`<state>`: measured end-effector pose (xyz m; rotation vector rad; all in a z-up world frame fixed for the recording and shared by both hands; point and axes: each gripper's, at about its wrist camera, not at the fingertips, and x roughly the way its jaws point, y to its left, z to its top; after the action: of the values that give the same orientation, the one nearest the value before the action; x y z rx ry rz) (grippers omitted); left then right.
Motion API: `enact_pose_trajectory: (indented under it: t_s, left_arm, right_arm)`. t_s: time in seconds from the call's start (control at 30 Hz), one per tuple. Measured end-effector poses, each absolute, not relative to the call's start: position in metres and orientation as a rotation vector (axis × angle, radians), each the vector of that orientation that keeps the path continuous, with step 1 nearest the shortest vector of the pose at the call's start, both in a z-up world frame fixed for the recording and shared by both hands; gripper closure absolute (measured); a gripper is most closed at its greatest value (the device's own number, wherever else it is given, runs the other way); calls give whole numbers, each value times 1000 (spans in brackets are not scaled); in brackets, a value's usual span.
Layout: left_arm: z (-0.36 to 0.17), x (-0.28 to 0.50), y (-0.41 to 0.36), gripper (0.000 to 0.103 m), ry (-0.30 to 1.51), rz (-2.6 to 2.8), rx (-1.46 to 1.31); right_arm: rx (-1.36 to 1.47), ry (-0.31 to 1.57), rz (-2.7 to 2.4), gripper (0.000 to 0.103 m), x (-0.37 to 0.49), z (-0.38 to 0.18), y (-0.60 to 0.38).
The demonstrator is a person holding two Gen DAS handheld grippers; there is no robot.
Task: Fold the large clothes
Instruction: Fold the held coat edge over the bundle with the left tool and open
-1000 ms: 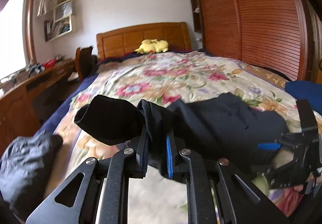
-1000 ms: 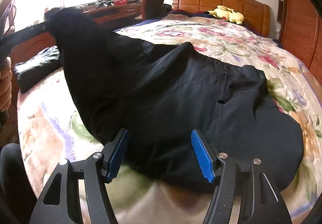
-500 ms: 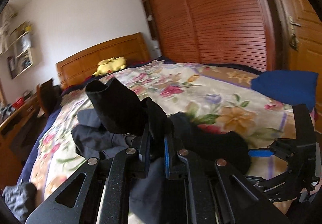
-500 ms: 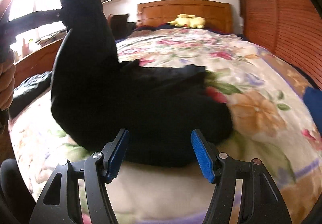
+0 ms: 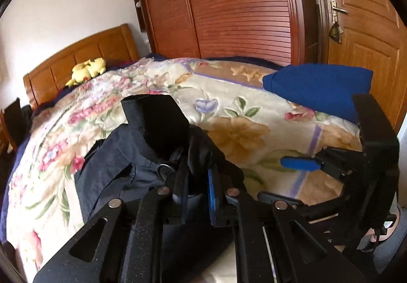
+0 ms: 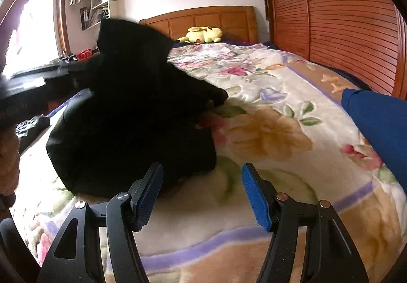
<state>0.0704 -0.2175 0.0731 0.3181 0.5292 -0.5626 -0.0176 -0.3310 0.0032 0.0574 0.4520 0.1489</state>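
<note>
Left gripper [image 5: 197,190]: jaws opening, though black trousers [image 5: 119,171] remain pinched between the pads, one end bunched above them. Right gripper [image 6: 202,192]: released, empty, over the quilt [image 6: 267,130]. Trousers heaped on quilt, blurred and featureless in the right view. Blue cloth [image 5: 320,89] at the bed's edge, cut off. Yellow plush [image 6: 203,34] by headboard [image 6: 208,20].

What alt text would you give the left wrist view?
The left gripper is shut on a bunched fold of the black trousers, lifted over a floral blanket. The open right gripper sits at right, below a folded blue garment.
</note>
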Motion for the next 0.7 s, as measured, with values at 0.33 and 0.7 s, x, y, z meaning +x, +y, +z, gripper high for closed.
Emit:
enact_pose_trajectory:
  t_s: [0.33,0.7]
  left_arm:
    - [100,45,-168,24,487,-587,161]
    - [58,45,-86,23,490,-403,106]
  right_arm:
    - [55,420,142,37,-13,3,-330]
    - [73,343,112,37,-23,13,-334]
